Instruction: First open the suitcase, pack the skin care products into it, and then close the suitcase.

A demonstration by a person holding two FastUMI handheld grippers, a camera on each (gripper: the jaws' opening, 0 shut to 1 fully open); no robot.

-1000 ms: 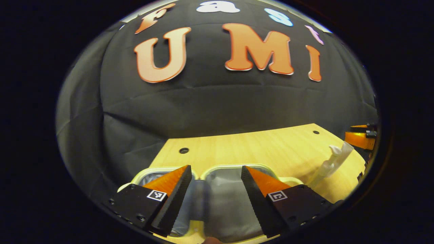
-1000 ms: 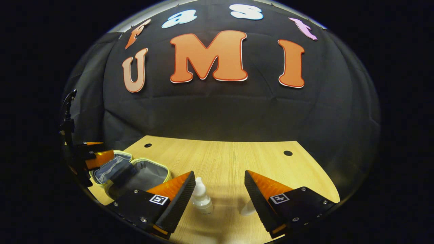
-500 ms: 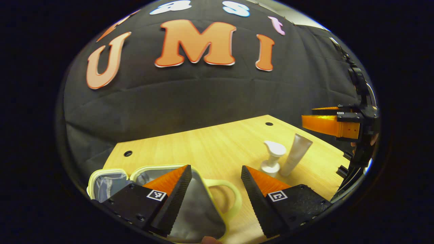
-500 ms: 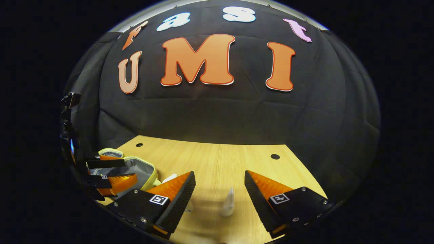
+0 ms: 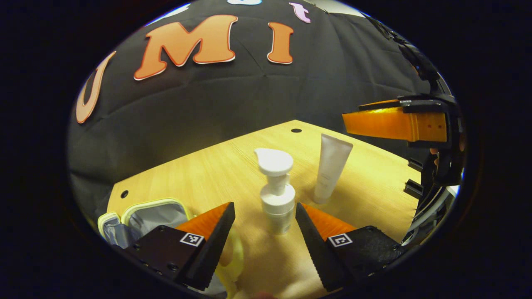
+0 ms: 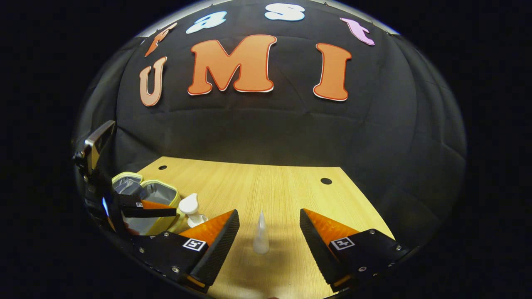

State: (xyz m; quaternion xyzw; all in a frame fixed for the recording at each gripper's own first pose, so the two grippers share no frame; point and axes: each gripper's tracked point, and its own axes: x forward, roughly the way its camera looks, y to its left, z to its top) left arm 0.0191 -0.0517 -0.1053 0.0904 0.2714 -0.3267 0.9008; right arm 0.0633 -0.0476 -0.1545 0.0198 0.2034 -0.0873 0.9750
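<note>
The suitcase (image 5: 153, 214) lies open at the table's left. Left gripper (image 5: 264, 232) is spread around the pump bottle (image 5: 276, 195); right gripper (image 6: 269, 243) gapes before the tube (image 6: 261, 232), both ready to grasp.

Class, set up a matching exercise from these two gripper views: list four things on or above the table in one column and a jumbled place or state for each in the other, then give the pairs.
1. pump bottle
2. tube
3. suitcase
4. left gripper

A. lies open, grey lining showing
B. stands upright on its cap, in line with the right gripper's open fingers
C. open, fingers either side of a bottle
D. upright, white pump head on top

Pairs: 1-D, 2-B, 3-A, 4-C
</note>
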